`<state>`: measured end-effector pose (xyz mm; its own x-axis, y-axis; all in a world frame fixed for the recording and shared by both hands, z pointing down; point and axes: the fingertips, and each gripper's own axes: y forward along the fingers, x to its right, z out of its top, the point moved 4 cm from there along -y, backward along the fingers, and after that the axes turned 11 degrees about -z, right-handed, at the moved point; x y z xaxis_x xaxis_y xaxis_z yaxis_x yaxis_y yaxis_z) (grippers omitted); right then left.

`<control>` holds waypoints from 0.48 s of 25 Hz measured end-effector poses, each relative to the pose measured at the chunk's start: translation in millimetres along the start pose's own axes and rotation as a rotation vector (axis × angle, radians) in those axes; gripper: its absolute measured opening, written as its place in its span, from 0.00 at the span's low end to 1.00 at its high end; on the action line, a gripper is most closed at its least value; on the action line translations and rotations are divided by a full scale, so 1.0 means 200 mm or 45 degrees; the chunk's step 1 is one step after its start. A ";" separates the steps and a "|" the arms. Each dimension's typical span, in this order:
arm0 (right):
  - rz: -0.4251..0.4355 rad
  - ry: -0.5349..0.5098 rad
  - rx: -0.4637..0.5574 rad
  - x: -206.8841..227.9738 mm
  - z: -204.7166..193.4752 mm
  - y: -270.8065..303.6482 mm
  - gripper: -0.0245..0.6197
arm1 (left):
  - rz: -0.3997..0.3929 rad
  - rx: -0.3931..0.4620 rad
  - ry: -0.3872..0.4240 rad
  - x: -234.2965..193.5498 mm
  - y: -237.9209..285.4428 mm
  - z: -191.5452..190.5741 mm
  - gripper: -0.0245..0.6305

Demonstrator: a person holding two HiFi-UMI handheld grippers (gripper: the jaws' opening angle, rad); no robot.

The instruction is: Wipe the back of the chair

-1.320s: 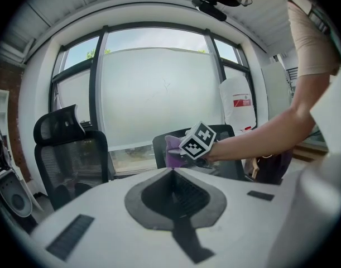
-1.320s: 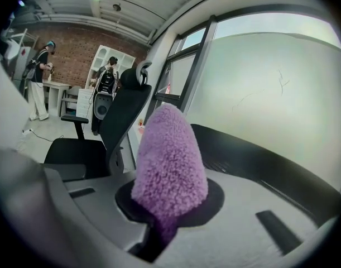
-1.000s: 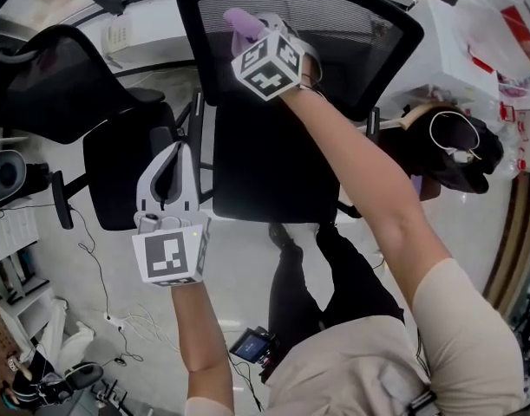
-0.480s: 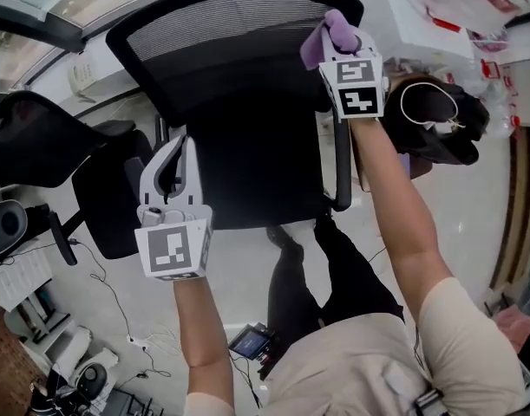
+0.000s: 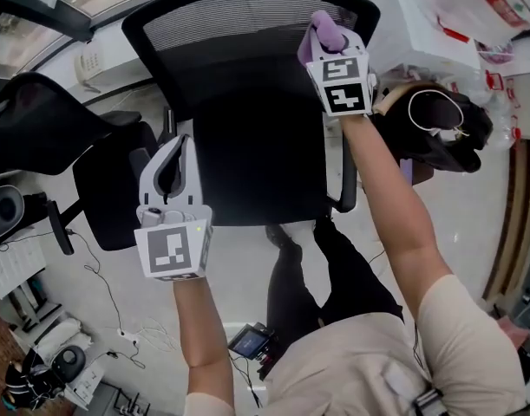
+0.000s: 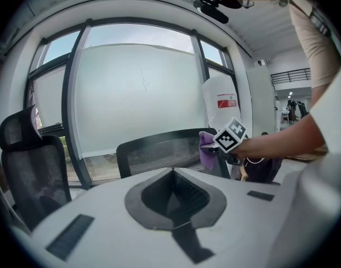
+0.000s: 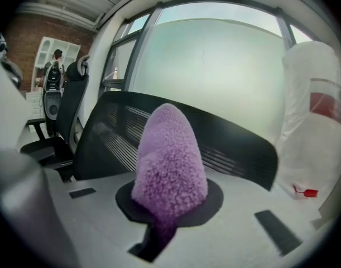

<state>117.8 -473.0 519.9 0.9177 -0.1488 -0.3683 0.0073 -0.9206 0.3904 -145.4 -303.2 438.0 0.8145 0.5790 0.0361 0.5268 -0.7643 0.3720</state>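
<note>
Purple and fluffy, the cloth (image 5: pixel 322 31) is clenched in the jaws of the right gripper (image 5: pixel 327 43). The jaws are closed on its lower end. The rest stands up between them as a tapered tuft that points away along the jaws, toward the window. In the head view the tuft sits at the right end of the chair back (image 5: pixel 238 26), just under the black top rim, over the mesh. The left gripper view shows it lying over that same end of the mesh, but none of the views makes clear whether it presses on it.

The chair back runs left to right across the head view, with its curved rim on the far side. The seat (image 5: pixel 260 163) lies on the near side, toward the person.

The left gripper (image 5: pixel 174 148) is held low, just beside the seat's left edge and well apart from the cloth. Its jaws are closed together with nothing between them, and they point forward.

A second black chair (image 5: pixel 39 133) stands to the left. A white plastic bag (image 5: pixel 421 20) stands to the right of the chair back.
</note>
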 end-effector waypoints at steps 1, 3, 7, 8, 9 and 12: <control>0.041 -0.018 0.007 -0.10 0.03 0.02 0.08 | 0.017 0.005 -0.007 -0.02 -0.03 -0.01 0.05; 0.136 -0.061 0.026 -0.34 0.12 0.08 0.08 | 0.055 0.000 -0.024 -0.08 -0.12 -0.05 0.05; 0.323 -0.174 0.062 -0.86 0.31 0.18 0.08 | 0.157 -0.041 -0.077 -0.20 -0.31 -0.14 0.05; 0.368 -0.206 0.070 -0.99 0.35 0.20 0.08 | 0.184 -0.053 -0.091 -0.23 -0.35 -0.16 0.05; 0.412 -0.237 0.078 -1.11 0.39 0.21 0.08 | 0.203 -0.055 -0.100 -0.25 -0.39 -0.19 0.05; 0.503 -0.313 0.097 -1.38 0.47 0.21 0.08 | 0.216 -0.013 -0.097 -0.30 -0.49 -0.25 0.05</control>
<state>-172.2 -504.7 559.0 0.7233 -0.5656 -0.3961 -0.3610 -0.7987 0.4814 -258.0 -249.5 445.4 0.9077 0.4187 0.0290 0.3782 -0.8460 0.3758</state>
